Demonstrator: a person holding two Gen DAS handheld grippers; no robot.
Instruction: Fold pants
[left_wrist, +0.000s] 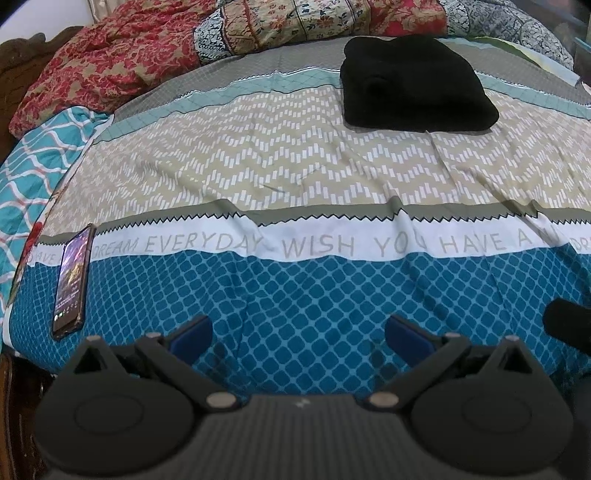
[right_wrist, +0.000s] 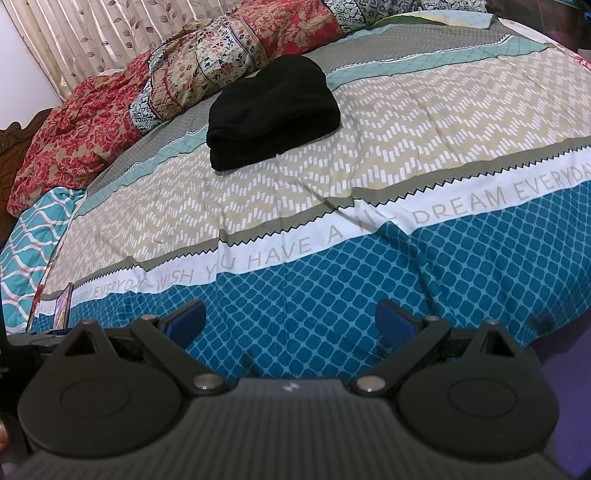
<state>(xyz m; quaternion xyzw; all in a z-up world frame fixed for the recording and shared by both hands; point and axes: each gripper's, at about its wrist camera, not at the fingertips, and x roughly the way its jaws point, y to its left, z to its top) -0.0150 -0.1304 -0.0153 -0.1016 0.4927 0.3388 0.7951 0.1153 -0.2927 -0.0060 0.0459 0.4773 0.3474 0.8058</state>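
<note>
A patterned bedspread (left_wrist: 295, 173) is covering the bed, a phone (left_wrist: 72, 280) lying at its edge. The folded black pants (left_wrist: 413, 83) are sitting well beyond both grippers, left (left_wrist: 297, 332) and right (right_wrist: 290, 321), each gaping wide and holding nothing.

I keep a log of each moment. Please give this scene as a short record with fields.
surface: bed with patterned sheet
pants: black, folded bundle, far side of bed
phone: screen lit, near left edge
quilt: red floral, bunched, behind the pants
left claw: open, empty
right claw: open, empty
</note>
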